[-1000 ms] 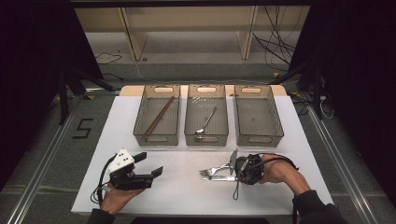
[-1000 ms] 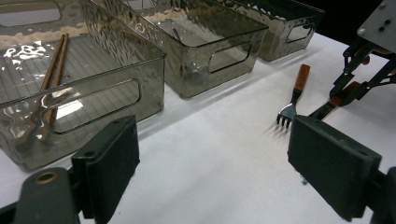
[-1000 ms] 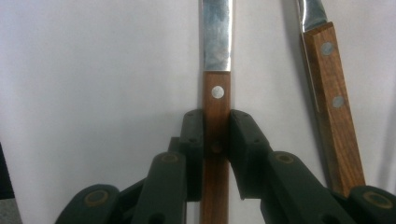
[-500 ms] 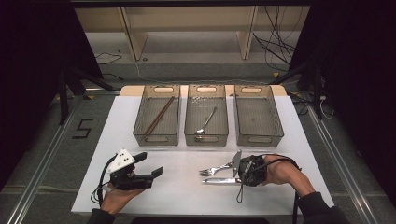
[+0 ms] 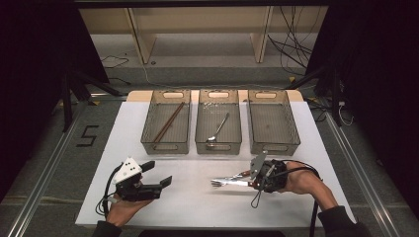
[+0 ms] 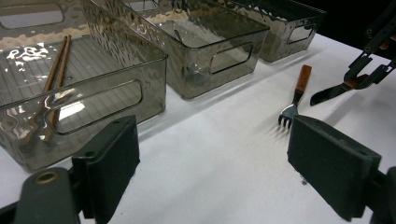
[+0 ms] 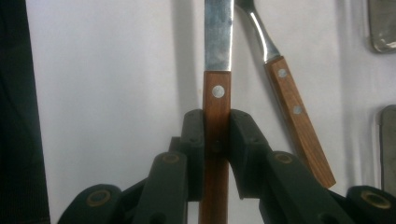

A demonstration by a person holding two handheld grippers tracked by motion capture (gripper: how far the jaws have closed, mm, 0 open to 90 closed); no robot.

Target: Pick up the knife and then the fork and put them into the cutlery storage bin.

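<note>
While right claw (image 7: 216, 135) clamps its handle | knife (image 7: 218, 56): steel blade, riveted wood | left claw (image 6: 215, 163) agape

Three clear plastic bins (image 5: 167, 129) stand on the desk (image 5: 197, 197). Two wooden chopsticks (image 5: 169, 122), one spoon (image 5: 218, 129), one wooden-handled knife (image 7: 217, 88), one wooden-handled fork (image 7: 292, 112). Two handheld grippers: the left gripper (image 5: 157, 174) and the right gripper (image 5: 252, 178).

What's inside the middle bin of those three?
In the middle bin lies one metal spoon, on the ribbed floor. Glare near the far wall hides whether anything small sits there.
</note>
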